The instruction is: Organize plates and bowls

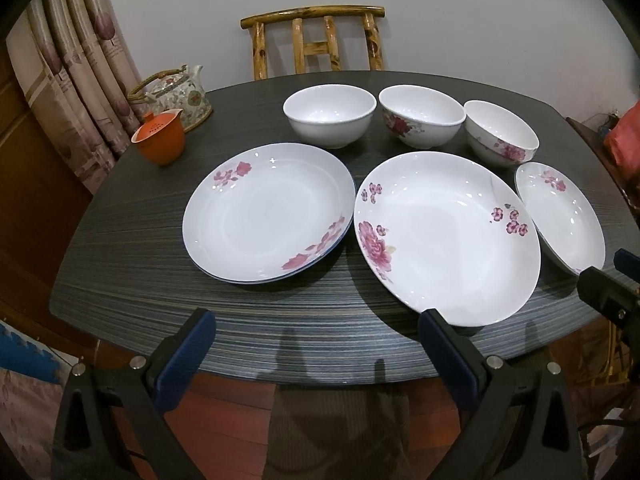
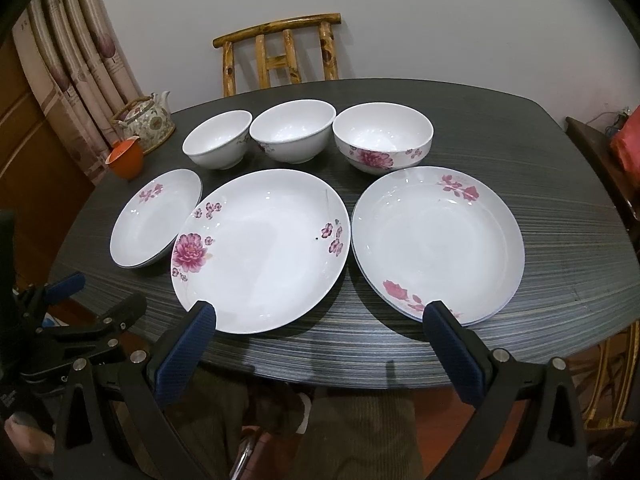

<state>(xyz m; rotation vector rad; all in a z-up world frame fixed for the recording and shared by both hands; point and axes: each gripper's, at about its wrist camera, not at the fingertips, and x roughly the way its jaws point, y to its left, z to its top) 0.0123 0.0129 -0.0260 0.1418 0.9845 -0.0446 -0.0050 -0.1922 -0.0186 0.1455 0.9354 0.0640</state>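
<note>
In the left wrist view, a teapot (image 1: 180,96) and an orange cup (image 1: 160,144) stood at the far left of the dark table (image 1: 120,280). Three bowls (image 1: 420,118) ran in a row along the far side. Nearer lay the rose plate (image 1: 268,216), resting on another plate with a blue rim, then the large peony plate (image 1: 448,240) just beside it, then a small plate (image 1: 568,220) at the right.

The left gripper (image 1: 318,320) hung at the near edge of the table, its fingers spread wide with nothing between them. The rose plate lay ahead and slightly left of it. The tip of its right finger overlapped the near rim of the peony plate; whether it touched could not be told.

In the right wrist view the order ran small plate (image 2: 156,220), peony plate (image 2: 260,252), rose plate (image 2: 440,240). The right gripper (image 2: 320,312) was likewise spread wide and gripped nothing. Its left fingertip sat over the peony plate's near rim, and its right fingertip over the rose plate's near rim.
</note>
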